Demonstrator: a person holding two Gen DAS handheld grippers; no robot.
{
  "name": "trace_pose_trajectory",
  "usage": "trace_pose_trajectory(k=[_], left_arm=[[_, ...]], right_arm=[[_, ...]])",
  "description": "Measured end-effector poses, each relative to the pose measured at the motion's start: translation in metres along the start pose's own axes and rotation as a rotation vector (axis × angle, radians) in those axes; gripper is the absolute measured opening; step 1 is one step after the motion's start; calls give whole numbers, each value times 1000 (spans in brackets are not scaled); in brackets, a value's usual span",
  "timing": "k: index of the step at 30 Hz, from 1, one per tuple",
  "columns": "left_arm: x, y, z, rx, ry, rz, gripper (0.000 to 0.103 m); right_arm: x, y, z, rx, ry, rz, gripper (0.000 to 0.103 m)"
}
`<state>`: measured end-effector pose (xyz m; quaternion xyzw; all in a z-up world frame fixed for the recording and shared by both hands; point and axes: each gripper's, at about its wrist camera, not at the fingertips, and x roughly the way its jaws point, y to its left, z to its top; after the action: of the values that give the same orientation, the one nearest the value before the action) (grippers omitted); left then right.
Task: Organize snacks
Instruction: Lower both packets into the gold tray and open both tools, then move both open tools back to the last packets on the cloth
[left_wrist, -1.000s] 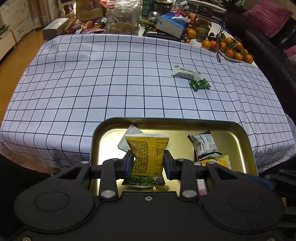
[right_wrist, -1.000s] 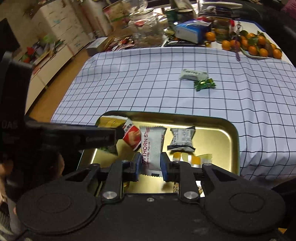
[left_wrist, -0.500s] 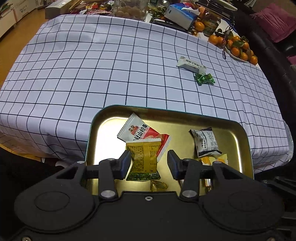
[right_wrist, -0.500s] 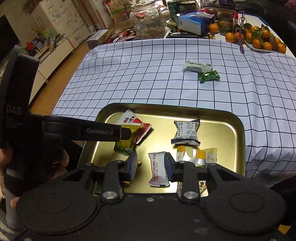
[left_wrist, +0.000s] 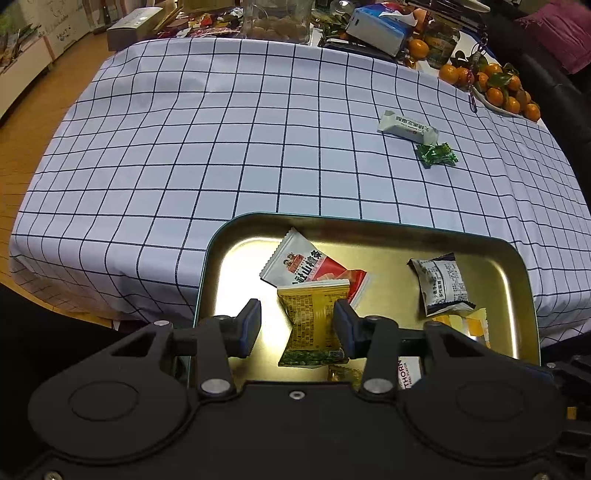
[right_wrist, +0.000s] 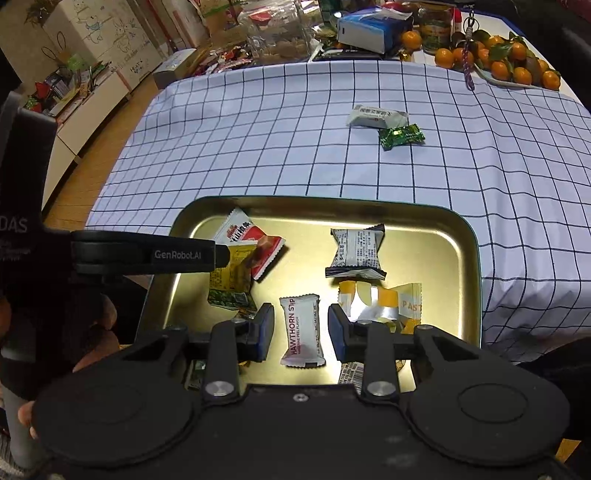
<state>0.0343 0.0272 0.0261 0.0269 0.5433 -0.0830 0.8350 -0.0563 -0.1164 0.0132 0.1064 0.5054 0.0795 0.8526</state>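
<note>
Both packets have dropped into the gold tray (right_wrist: 465, 236): my left tool (left_wrist: 295, 326) and right tool (right_wrist: 301, 328) gape, jaws having just opened; two snacks (left_wrist: 408, 127) lie on the worktop (left_wrist: 221, 147).

I see the tray (right_wrist: 461, 236) at the near edge of the cloth (left_wrist: 221, 147), with 2 packets overlapping at its left (left_wrist: 314, 321), 1 at its right (right_wrist: 356, 251) and 1 in front (right_wrist: 301, 336). Well behind it, 2 snacks (left_wrist: 408, 127) lie touching on the cloth. Oranges (left_wrist: 498, 88) sit far right.
</note>
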Motion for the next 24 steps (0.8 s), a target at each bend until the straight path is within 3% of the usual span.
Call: trace_pose_trajectory(k=[15, 24], left_arm=[[-8, -7, 1, 44, -78, 56, 52], [-20, -17, 20, 63, -179, 183, 52]], right_arm=[[17, -18, 10, 95, 76, -92, 34], [25, -30, 25, 202, 130, -139, 34]])
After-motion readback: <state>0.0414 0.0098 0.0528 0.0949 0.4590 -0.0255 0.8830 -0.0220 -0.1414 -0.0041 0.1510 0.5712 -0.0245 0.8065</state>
